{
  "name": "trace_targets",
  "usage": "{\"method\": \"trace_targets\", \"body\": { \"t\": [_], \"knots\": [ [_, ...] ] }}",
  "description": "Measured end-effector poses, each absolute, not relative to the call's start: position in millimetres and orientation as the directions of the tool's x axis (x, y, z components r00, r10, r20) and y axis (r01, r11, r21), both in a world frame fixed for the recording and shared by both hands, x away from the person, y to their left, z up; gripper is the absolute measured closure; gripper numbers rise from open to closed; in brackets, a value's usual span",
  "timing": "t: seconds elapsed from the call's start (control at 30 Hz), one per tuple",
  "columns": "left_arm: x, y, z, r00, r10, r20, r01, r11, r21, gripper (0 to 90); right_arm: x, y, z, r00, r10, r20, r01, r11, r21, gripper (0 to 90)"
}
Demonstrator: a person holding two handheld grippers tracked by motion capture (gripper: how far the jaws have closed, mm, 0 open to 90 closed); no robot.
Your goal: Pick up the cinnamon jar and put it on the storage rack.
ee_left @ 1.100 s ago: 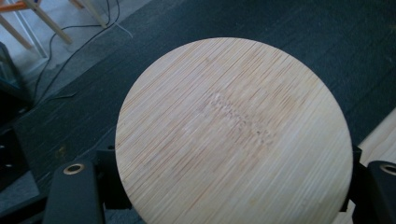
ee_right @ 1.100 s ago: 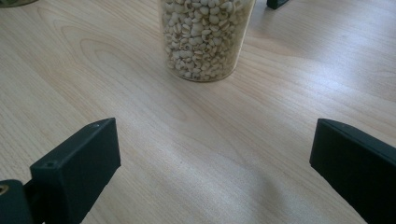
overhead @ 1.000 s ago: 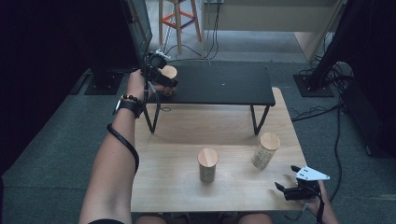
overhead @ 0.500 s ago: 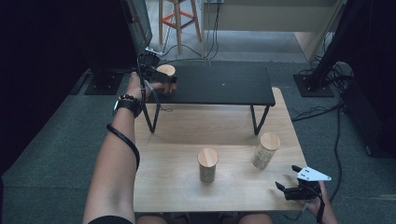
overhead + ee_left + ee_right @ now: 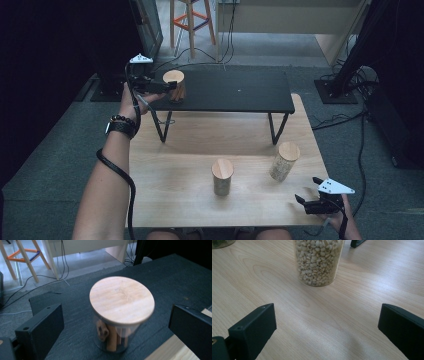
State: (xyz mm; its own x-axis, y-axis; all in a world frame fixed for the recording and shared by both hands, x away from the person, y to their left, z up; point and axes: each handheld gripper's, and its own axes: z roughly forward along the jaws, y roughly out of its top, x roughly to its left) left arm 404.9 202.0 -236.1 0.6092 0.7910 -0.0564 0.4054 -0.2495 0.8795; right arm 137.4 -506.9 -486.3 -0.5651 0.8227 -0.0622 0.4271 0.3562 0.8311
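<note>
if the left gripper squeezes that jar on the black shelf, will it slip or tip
The jar looks like smooth clear glass or plastic, so the hard black jaws may slip unless they close squarely. It is taller than wide with a broad wooden lid, so a high push could tip it. Its stick-like contents only partly fill it, so it is probably fairly light.

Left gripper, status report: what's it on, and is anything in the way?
Left gripper open around jar on black shelf. Right gripper open, idle. Nothing in the way.

Orange-braced stool [image 5: 190, 20] beyond black shelf [image 5: 235, 92]
</note>
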Motion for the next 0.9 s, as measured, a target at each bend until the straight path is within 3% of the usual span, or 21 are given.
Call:
{"method": "trace_targets", "body": {
  "t": [0.9],
  "knots": [
    [314, 237, -289, 0.655, 0.756, 0.007, 0.351, -0.312, 0.883, 1.7, 137, -504, -486, -0.562, 0.824, -0.076, 0.429, 0.368, 0.825, 1.3]
  ]
}}
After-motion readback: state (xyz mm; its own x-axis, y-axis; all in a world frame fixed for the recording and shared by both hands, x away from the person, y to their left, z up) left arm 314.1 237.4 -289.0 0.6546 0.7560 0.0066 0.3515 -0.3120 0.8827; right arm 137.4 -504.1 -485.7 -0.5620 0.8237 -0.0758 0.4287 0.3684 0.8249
